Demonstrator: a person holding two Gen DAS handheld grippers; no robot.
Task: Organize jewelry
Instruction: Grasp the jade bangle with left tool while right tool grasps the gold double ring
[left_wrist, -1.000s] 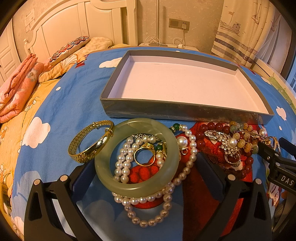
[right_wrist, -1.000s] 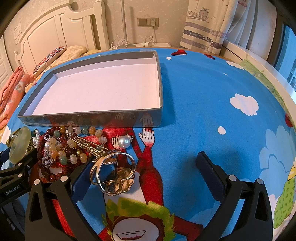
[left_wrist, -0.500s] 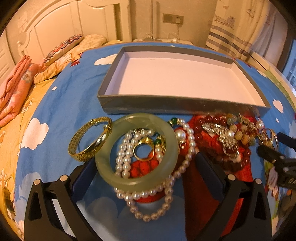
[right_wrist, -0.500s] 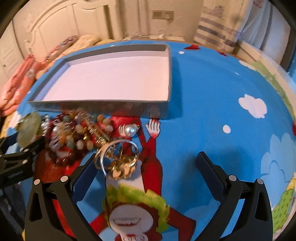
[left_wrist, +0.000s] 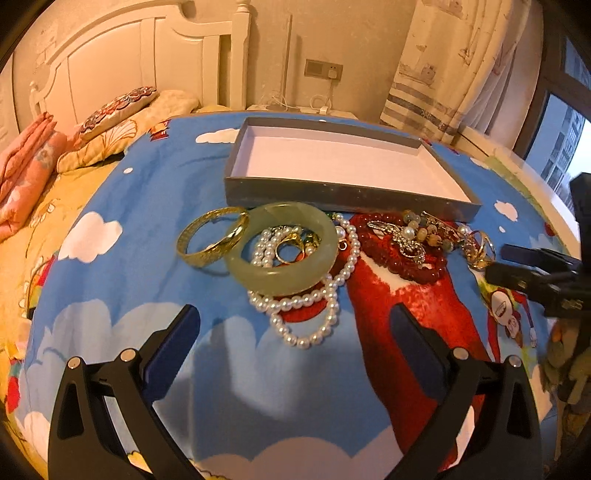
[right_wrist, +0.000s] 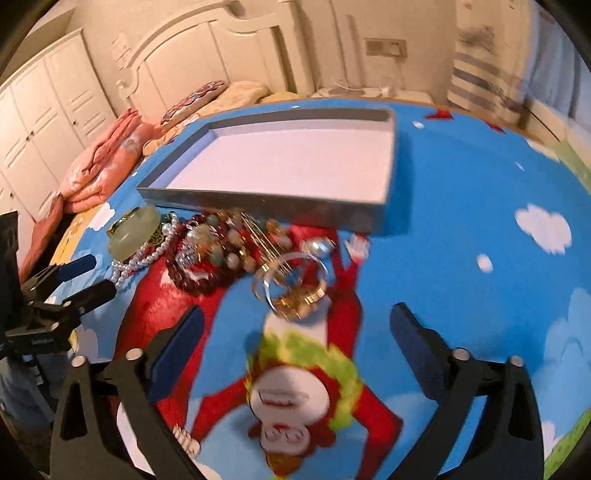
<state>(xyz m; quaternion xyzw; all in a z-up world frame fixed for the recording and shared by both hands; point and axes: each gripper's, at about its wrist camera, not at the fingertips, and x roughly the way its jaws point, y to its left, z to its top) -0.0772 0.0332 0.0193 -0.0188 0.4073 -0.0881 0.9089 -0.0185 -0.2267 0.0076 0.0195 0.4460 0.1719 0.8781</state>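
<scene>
Left gripper (left_wrist: 295, 339): jaws wide, holding nothing, above the blue bedspread (left_wrist: 140, 206).
Right gripper (right_wrist: 295, 343): jaws wide but just been closing, nothing between them.
Gold rings (right_wrist: 291, 284): just ahead of the right fingers.
Jade bangle (left_wrist: 282, 249): over the pearl necklace (left_wrist: 314, 299), touching the gold bangle (left_wrist: 212, 240).
Grey tray (left_wrist: 332, 192): beyond the pile.

glossy jade bangle (left_wrist: 282, 248), shiny gold bracelet (left_wrist: 212, 240)

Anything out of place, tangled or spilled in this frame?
Yes. All the jewelry sits in one heap on the blue bedspread beside the empty grey tray. The jade bangle lies on the pearl necklace; the gold bangle leans against it. Nothing looks broken.
</scene>
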